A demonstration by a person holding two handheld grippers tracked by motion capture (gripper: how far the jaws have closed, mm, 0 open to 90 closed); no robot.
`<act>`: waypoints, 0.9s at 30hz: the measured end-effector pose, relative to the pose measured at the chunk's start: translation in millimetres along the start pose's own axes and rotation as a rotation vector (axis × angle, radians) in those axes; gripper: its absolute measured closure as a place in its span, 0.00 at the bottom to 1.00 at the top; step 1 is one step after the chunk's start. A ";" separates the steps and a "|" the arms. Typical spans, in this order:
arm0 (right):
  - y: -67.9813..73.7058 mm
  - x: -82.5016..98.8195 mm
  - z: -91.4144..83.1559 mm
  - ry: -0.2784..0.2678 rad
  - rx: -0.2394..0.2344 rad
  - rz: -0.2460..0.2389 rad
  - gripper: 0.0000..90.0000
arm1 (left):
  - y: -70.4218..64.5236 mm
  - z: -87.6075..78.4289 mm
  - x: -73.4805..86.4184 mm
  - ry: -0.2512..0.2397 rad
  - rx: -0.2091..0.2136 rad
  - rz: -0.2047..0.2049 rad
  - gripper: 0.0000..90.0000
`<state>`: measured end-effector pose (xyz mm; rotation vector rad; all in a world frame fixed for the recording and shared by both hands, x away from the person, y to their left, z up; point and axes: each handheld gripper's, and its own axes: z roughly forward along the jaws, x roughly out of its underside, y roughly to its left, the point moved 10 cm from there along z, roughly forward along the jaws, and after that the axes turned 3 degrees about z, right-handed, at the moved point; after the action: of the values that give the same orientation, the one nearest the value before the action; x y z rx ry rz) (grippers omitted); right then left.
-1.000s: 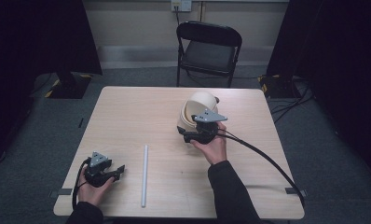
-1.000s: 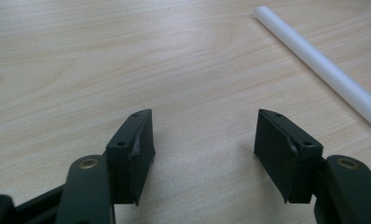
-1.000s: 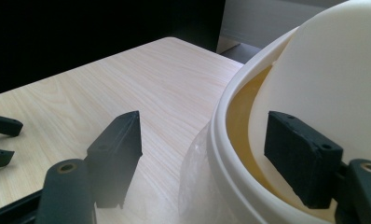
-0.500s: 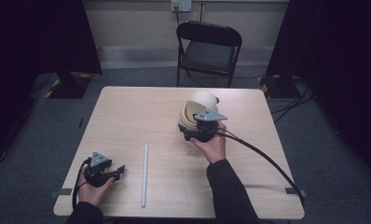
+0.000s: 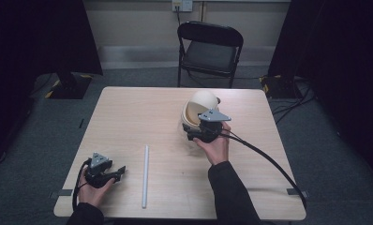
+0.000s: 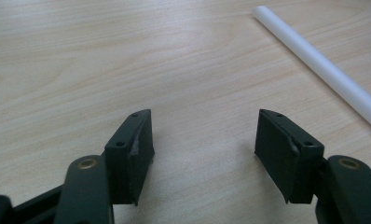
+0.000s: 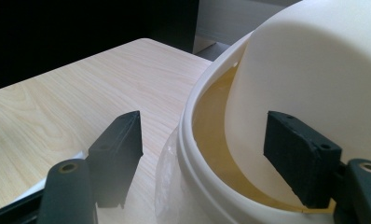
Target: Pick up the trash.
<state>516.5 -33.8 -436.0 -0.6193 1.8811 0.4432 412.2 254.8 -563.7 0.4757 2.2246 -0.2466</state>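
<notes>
A cream bowl (image 5: 202,106) lies tilted on the table, right of centre. In the right gripper view its thick rim (image 7: 197,140) runs between my jaws, with a second cream dome (image 7: 309,79) nested inside it. My right gripper (image 5: 194,131) (image 7: 204,123) is open, one jaw outside the rim and one beside the dome. A white tube (image 5: 145,176) (image 6: 323,70) lies lengthwise at the front left. My left gripper (image 5: 118,173) (image 6: 204,121) rests open on the wood just left of the tube, with nothing between its fingers.
The wooden table (image 5: 128,117) has bare room at the back left and front right. A black folding chair (image 5: 210,49) stands behind the far edge. The right gripper's cable (image 5: 264,159) trails to the front right corner. Clear film (image 7: 167,158) shows under the bowl's rim.
The bowl has tipped a little at the right gripper, so its dome shows more and its opening less. The left gripper and the tube have not moved.
</notes>
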 end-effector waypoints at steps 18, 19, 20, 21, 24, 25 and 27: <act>-4.2 -0.5 -4.2 0.000 0.032 0.001 0.31 | 0.2 -1.2 -0.1 -0.006 0.000 -0.006 0.41; -3.9 -0.9 -5.5 0.002 0.030 0.003 0.31 | -0.2 -1.6 -0.4 -0.008 0.006 -0.012 0.41; -3.5 -2.2 -7.5 -0.001 0.027 -0.001 0.31 | -0.8 -1.5 -1.4 -0.019 0.010 -0.021 0.41; -3.0 -5.1 -11.2 -0.011 0.023 -0.006 0.31 | -1.2 -1.5 -1.9 -0.022 0.012 -0.022 0.41; -2.8 -14.5 -23.9 -0.045 0.017 -0.009 0.31 | -2.6 -2.4 -4.7 -0.028 0.015 -0.016 0.41; -3.7 -18.7 -29.8 -0.068 0.014 0.000 0.32 | -3.1 -3.3 -6.3 -0.033 0.018 -0.014 0.41; -10.1 -25.2 -43.9 -0.107 0.019 0.021 0.32 | -3.6 -5.4 -11.2 -0.051 0.018 -0.012 0.41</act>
<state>498.0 -61.4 -396.3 -0.5530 1.7894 0.4633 413.5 250.4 -551.6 0.4610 2.1776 -0.2819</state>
